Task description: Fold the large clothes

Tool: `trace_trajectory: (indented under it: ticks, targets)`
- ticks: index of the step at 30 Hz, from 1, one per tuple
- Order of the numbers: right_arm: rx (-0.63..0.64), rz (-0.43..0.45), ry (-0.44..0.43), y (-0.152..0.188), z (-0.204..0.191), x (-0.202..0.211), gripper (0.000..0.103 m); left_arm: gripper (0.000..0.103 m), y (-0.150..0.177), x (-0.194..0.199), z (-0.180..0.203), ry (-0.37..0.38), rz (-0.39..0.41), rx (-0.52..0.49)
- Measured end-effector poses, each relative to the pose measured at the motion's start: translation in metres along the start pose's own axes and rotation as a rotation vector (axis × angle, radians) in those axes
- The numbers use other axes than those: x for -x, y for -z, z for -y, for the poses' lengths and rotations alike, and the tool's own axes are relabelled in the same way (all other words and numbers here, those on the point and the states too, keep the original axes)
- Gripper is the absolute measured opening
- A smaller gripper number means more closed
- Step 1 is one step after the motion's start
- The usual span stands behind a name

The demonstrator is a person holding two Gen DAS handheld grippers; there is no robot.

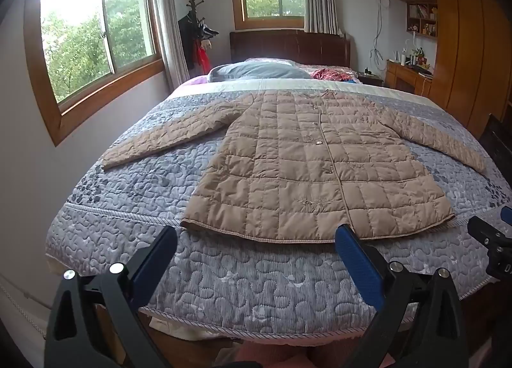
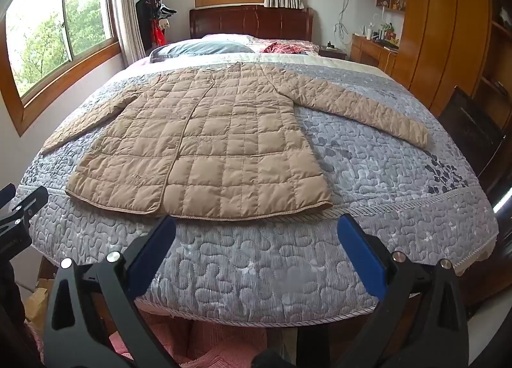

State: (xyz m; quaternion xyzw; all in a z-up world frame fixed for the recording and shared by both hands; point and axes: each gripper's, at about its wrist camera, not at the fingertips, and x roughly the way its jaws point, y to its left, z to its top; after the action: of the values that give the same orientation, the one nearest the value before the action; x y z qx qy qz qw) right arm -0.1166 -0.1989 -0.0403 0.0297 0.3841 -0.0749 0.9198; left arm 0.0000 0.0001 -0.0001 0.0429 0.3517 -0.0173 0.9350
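Note:
A tan quilted coat (image 1: 307, 163) lies flat and face up on the bed, buttoned, both sleeves spread out to the sides, hem nearest me. It also shows in the right wrist view (image 2: 204, 147). My left gripper (image 1: 257, 235) is open and empty, held above the foot of the bed just short of the hem. My right gripper (image 2: 256, 224) is open and empty, also just short of the hem, to the right of the left one. The right gripper shows at the edge of the left wrist view (image 1: 492, 233). The left gripper shows at the edge of the right wrist view (image 2: 22, 211).
The bed is covered by a grey-blue quilted bedspread (image 1: 224, 281). A pillow (image 1: 256, 72) and red cloth (image 1: 332, 75) lie by the dark headboard (image 1: 288, 46). A coat stand (image 1: 195, 32) and windows are to the left. Wooden cabinets (image 2: 448, 32) and a dark chair (image 2: 470, 128) stand to the right.

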Motion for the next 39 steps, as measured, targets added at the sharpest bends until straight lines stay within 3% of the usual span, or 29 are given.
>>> trace_trajectory:
  ticks: [39]
  targets:
    - [0.001, -0.007, -0.001, 0.0006, -0.0005, -0.0041, 0.100, 0.099, 0.0010, -0.0017, -0.0040, -0.010, -0.001, -0.004]
